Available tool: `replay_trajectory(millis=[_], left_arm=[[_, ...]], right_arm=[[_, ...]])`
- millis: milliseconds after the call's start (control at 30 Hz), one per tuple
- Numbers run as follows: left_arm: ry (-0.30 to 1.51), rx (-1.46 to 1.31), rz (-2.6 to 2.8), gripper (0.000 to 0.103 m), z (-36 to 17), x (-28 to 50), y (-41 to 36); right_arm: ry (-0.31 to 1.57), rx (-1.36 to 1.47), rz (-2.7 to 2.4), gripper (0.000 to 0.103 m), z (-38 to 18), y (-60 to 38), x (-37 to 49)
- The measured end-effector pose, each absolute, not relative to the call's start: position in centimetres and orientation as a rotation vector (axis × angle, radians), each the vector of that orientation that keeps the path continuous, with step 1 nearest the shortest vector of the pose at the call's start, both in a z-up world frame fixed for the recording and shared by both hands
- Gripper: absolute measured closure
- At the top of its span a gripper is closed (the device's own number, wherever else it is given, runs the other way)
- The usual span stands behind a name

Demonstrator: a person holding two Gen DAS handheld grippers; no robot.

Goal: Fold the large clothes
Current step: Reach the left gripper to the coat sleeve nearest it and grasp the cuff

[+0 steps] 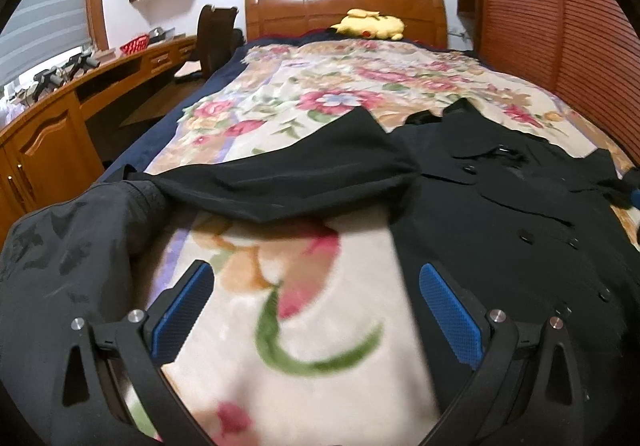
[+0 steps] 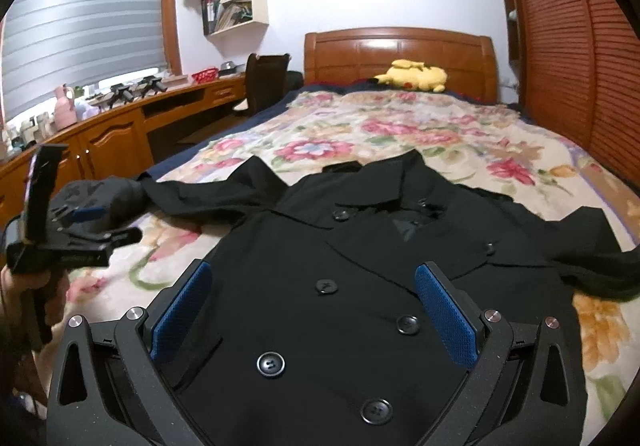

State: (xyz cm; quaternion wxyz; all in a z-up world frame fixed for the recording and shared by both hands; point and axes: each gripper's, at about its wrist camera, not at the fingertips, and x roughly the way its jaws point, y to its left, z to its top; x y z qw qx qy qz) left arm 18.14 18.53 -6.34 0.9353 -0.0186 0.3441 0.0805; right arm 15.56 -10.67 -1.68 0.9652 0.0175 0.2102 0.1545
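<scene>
The black coat (image 2: 360,286) lies flat on the bed (image 2: 400,126); both left tongs (image 1: 316,310) and right tongs (image 2: 312,310) are wide, holding nothing.

No legible text or labels

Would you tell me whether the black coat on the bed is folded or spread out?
Spread out: the black coat lies flat, buttoned front up, one sleeve stretched sideways.

Black coat (image 2: 360,286); floral blanket (image 2: 400,134)
</scene>
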Motion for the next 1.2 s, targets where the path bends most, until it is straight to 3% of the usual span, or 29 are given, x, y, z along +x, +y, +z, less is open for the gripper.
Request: replay_trajectory(millis=[200, 467, 933, 1100, 1167, 1200], left_arm=[[0.738, -0.105, 0.179, 0.000, -6.9, 21.5, 21.8], [0.800, -0.227, 0.222, 0.013, -8.2, 26.1, 25.6], [0.875, -0.340, 0.339, 0.017, -11.5, 29.3, 29.3], [0.874, -0.400, 0.356, 0.044, -11.8, 30.2, 31.1], [0.894, -0.421, 0.359, 0.076, -12.2, 30.6, 31.7], [0.904, -0.434, 0.357, 0.082, -12.4, 30.7, 31.8]], right_arm=[[0.476, 0.040, 0.357, 0.000, -2.4, -9.9, 17.2], [0.525, 0.029, 0.381, 0.000, -3.5, -9.9, 18.7], [0.594, 0.053, 0.400, 0.000, -4.9, -10.4, 19.9], [0.593, 0.058, 0.395, 0.000, -4.8, -10.6, 19.9], [0.592, 0.060, 0.395, 0.000, -4.7, -10.7, 19.8], [0.591, 0.061, 0.394, 0.000, -4.7, -10.6, 19.8]])
